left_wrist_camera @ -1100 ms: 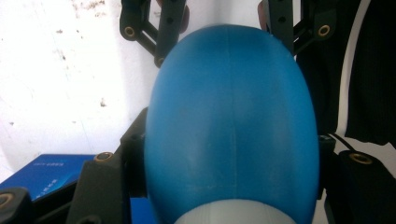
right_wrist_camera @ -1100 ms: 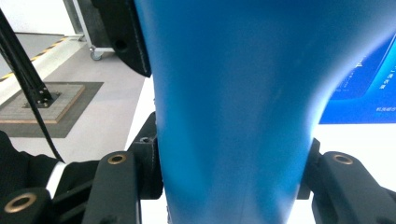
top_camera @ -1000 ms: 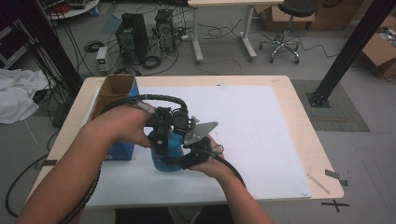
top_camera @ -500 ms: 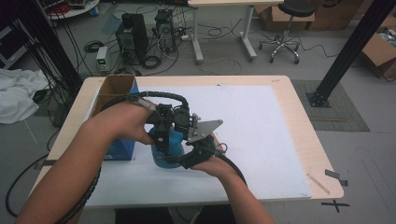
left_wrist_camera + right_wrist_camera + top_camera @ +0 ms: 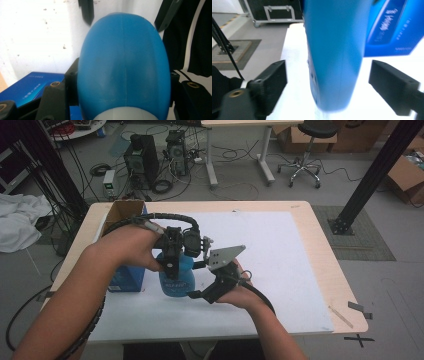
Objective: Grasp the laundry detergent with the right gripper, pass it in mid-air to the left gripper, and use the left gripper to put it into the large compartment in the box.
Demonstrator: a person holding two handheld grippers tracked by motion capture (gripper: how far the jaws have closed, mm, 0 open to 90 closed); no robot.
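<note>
A blue plastic bottle (image 5: 176, 281) stands on the white table cover (image 5: 285, 260), left of centre. My left gripper (image 5: 172, 267) comes down from above and is shut on the bottle's upper part. In the left gripper view the rounded blue bottle (image 5: 123, 67) sits between the jaws, and both black fingertips (image 5: 86, 11) poke out past it. My right gripper (image 5: 198, 293) is low at the bottle's right side. Its view shows the bottle (image 5: 334, 50) between wide open jaws, with a gap on each side.
A blue carton (image 5: 125, 279) with an open brown top stands just left of the bottle, also seen as the blue carton (image 5: 397, 27) behind it. White cover stretches to the right. Table legs, computers, cables and a stool are on the floor beyond the far edge.
The right hand and its gripper have shifted a little to the right beside the bottle. The left gripper keeps its hold on the bottle in almost the same place.
</note>
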